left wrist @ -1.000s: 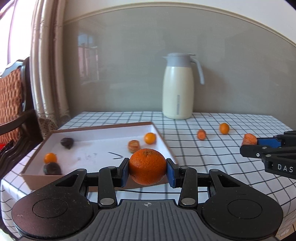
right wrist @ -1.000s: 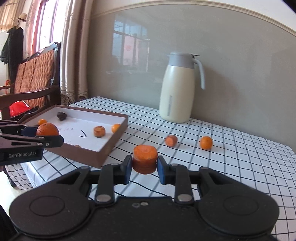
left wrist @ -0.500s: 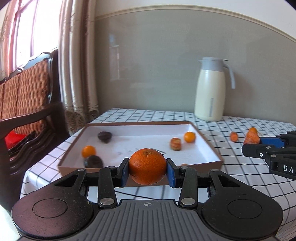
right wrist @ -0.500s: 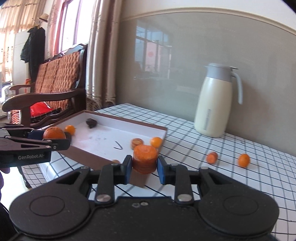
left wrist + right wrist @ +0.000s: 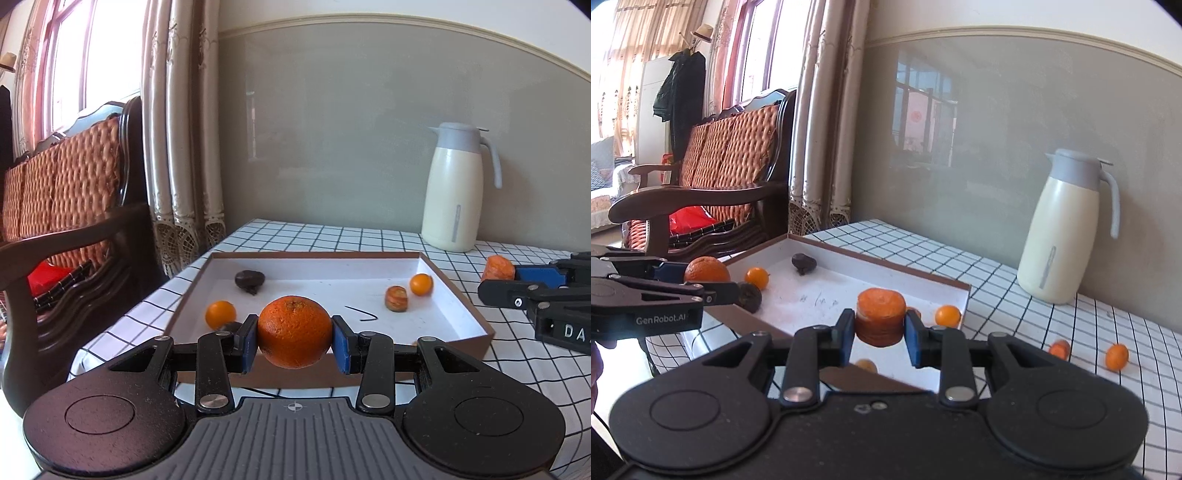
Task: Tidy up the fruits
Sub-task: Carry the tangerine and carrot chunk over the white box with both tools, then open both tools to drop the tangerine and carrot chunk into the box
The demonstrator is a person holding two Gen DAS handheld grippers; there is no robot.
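Observation:
My left gripper [image 5: 294,339] is shut on a round orange [image 5: 294,332], held just in front of the near wall of the brown box [image 5: 465,295]. My right gripper [image 5: 880,328] is shut on a carrot chunk [image 5: 881,317], above the box's near right corner [image 5: 964,295]. Inside the box lie two small kumquats [image 5: 220,314] [image 5: 421,284], a carrot slice [image 5: 396,298] and a dark chestnut-like fruit [image 5: 250,280]. Another dark fruit [image 5: 750,295] sits partly behind my left gripper [image 5: 713,286]. In the left wrist view my right gripper [image 5: 496,275] and its carrot chunk [image 5: 496,267] show at the right edge.
A cream thermos jug [image 5: 1065,229] stands at the back of the checked tablecloth [image 5: 1015,332]. A carrot piece [image 5: 1059,349] and a kumquat [image 5: 1117,356] lie on the cloth right of the box. A wooden wicker chair [image 5: 66,206] stands off the table's left edge by the curtains.
Both grippers have swung left across the table, carrying the orange and the carrot chunk. The box has moved toward the middle of each view, the jug to the right.

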